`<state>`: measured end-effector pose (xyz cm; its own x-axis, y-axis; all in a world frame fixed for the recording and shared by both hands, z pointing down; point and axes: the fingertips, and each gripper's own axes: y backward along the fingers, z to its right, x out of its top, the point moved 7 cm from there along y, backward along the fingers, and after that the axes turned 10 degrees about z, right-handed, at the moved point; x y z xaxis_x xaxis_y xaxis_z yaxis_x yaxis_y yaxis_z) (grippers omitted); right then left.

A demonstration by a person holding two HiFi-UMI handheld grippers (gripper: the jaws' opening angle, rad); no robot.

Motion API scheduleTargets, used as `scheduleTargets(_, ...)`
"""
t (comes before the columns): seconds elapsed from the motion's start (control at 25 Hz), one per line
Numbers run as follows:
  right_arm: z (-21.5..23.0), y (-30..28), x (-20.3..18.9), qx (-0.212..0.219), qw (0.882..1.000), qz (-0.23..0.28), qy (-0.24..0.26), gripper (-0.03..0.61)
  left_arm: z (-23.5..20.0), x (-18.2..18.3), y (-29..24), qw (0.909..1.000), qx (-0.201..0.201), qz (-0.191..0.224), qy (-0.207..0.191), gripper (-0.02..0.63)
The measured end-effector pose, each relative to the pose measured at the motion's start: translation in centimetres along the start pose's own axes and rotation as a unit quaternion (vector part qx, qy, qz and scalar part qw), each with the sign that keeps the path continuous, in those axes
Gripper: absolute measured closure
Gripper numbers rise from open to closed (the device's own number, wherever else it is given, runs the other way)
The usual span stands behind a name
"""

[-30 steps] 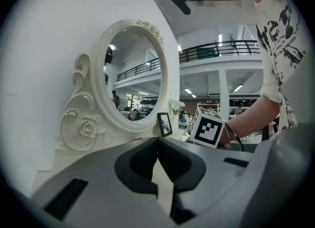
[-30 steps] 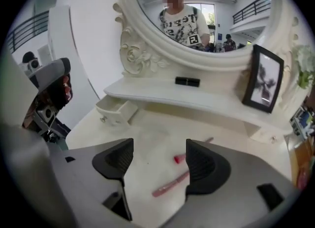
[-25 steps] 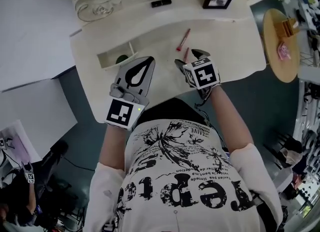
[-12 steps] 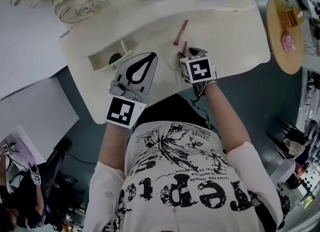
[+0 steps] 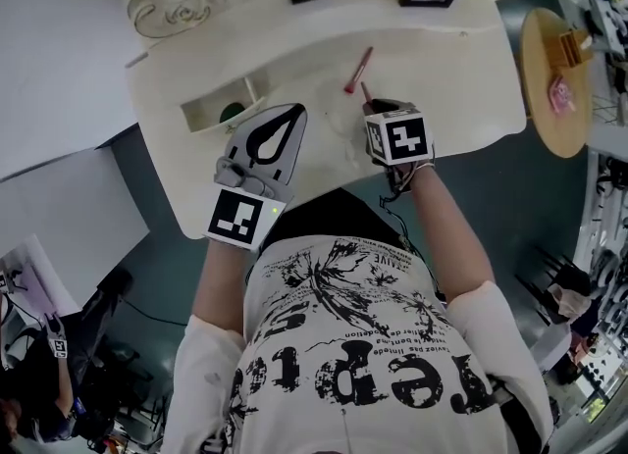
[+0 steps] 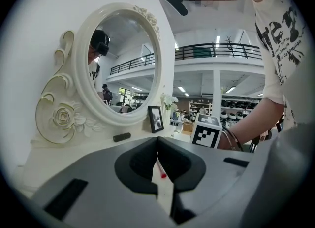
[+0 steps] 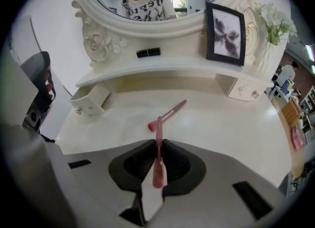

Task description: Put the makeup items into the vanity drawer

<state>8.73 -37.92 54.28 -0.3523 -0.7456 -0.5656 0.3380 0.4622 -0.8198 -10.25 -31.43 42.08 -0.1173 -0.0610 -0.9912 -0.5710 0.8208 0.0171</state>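
Pink slim plastic makeup pen [image 5: 365, 92] sticks out of right gripper [image 5: 374, 107], centre of head view, just below second pink makeup stick [image 5: 358, 70] lying on cream vanity surface [image 5: 461, 79]. Open cream drawer [image 5: 211, 114] at centre-left is the likely destination. Left gripper [image 5: 283, 117] hangs idle beside it.

Left gripper view: jaws together, nothing between.

Right gripper view: jaws closing on makeup pen, pinched along its shaft, thin tip pointing away at frame centre, probably for lifting. It looks glossy, narrow, translucent pink.

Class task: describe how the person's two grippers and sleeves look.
The left gripper and right gripper have grey bodies with black-lined jaws and a cube of black-and-white square markers. The right gripper's jaws are closing on a pink makeup stick. The sleeves are pale, with thin bangles on the right arm.
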Motion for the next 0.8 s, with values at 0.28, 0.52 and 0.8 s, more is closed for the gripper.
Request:
scheduleTargets(0.28,-5.1,2.4,5.2,0.084,0.99,0.053,0.105,0.515,-0.5,2.6,2.6,0.9987,0.04,0.023,-0.023,0.603)
scheduleTargets(0.52,-10.8,2.5,8.6,0.165,0.967,0.083,0.177,0.515,-2.3,3.9,6.7,0.9934,0.103,0.035,-0.035,0.603)
scheduleTargets(0.8,-18.6,1.6,11.2,0.259,0.917,0.096,0.286,0.515,-4.0,5.1,12.2,0.9812,0.184,0.039,-0.043,0.603)
